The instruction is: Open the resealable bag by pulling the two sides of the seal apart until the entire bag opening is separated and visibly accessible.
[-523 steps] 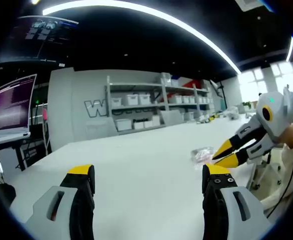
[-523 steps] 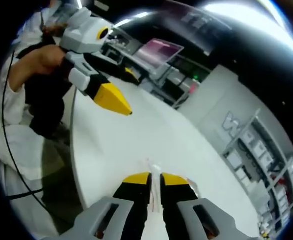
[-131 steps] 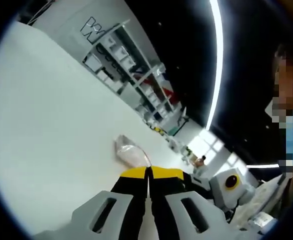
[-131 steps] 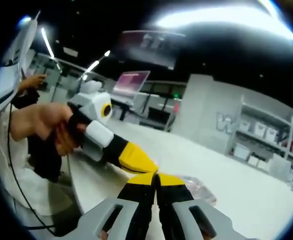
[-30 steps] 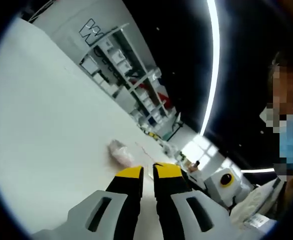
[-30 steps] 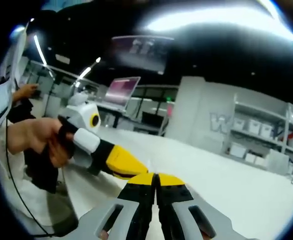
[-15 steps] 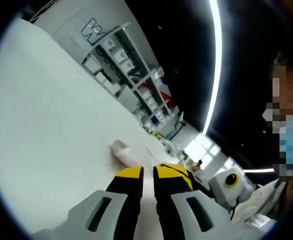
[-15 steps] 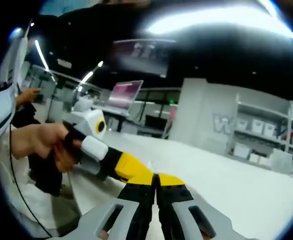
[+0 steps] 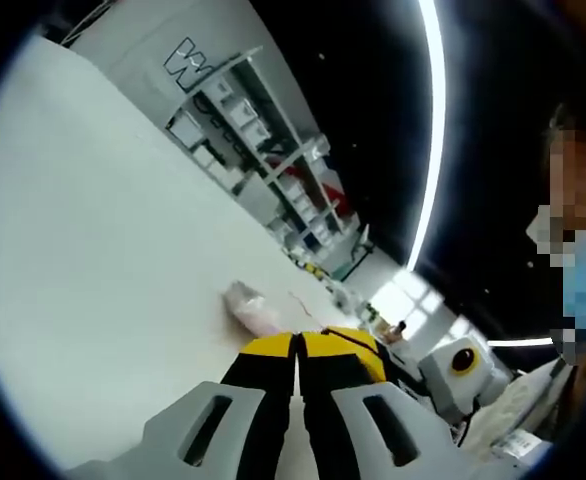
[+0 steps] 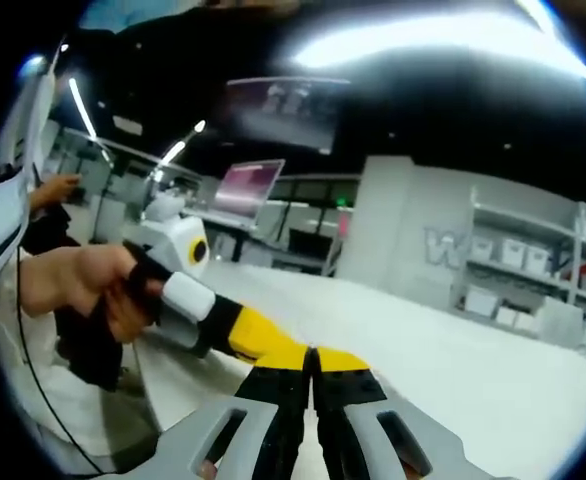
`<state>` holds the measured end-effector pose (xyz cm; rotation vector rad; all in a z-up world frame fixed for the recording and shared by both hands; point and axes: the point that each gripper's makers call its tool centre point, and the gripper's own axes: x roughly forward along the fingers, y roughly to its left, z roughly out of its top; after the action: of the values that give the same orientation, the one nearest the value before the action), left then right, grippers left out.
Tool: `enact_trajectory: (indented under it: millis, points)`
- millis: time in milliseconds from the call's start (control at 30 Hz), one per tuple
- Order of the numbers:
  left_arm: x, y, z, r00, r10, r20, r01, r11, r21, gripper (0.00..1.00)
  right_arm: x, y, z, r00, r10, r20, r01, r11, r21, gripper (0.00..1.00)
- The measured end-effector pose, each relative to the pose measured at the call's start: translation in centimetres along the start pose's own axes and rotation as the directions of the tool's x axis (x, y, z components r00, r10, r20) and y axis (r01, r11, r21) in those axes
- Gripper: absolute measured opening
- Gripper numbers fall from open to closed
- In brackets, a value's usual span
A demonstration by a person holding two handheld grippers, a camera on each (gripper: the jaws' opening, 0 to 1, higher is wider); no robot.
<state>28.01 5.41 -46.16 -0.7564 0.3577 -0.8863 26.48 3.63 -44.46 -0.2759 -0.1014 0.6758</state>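
While both jaw pairs are pressing together, the left hand-held gripper (image 9: 296,345) and right hand-held gripper (image 10: 311,357) seemingly pinching the resealable bag (image 9: 254,308) lying on the white bench (image 9: 93,260), thin film is risking slipping free.

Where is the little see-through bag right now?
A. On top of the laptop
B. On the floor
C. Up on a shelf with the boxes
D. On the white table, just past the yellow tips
D: in the left gripper view the bag lies on the white table, just beyond the tips of the left gripper.
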Motion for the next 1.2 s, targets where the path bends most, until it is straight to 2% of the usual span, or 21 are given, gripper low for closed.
enact_trajectory:
  millis: [400,800,933,967,1000,1100,1133,1200]
  points:
    - [0.0,0.1,-0.6,1.0,0.017,-0.024,-0.016,0.999,0.035,0.01,-0.2,-2.3,0.0,0.997,-0.072,-0.012,0.071,0.997,-0.036,0.0]
    - [0.0,0.1,-0.6,1.0,0.017,-0.02,-0.017,0.999,0.035,0.01,-0.3,-4.3,0.0,0.991,-0.132,-0.023,0.13,0.988,-0.084,0.0]
    - [0.2,0.2,-0.4,1.0,0.016,-0.019,-0.016,0.999,0.031,0.01,-0.2,-4.4,0.2,0.991,-0.136,-0.018,0.134,0.987,-0.091,0.0]
    - [0.2,0.2,-0.3,1.0,0.017,-0.018,-0.016,0.999,0.03,0.01,-0.2,-4.2,0.5,0.991,-0.131,0.002,0.131,0.986,-0.106,0.0]
    - [0.2,0.2,-0.2,1.0,0.016,-0.017,-0.015,0.999,0.029,0.01,-0.1,-3.8,0.9,0.993,-0.114,0.026,0.117,0.983,-0.141,0.0]
    - [0.2,0.2,-0.1,1.0,0.017,-0.016,-0.016,1.0,0.027,0.01,0.3,-2.7,0.8,0.996,-0.084,0.011,0.085,0.971,-0.226,0.0]
    - [0.3,0.2,-0.1,1.0,0.017,-0.016,-0.017,1.0,0.027,0.01,0.4,-2.4,0.8,0.996,-0.085,0.015,0.086,0.971,-0.224,0.03]
    - [0.2,0.2,-0.1,1.0,0.017,-0.014,-0.017,0.999,0.028,0.01,0.5,-2.0,1.0,0.997,-0.077,0.025,0.08,0.971,-0.227,0.15]
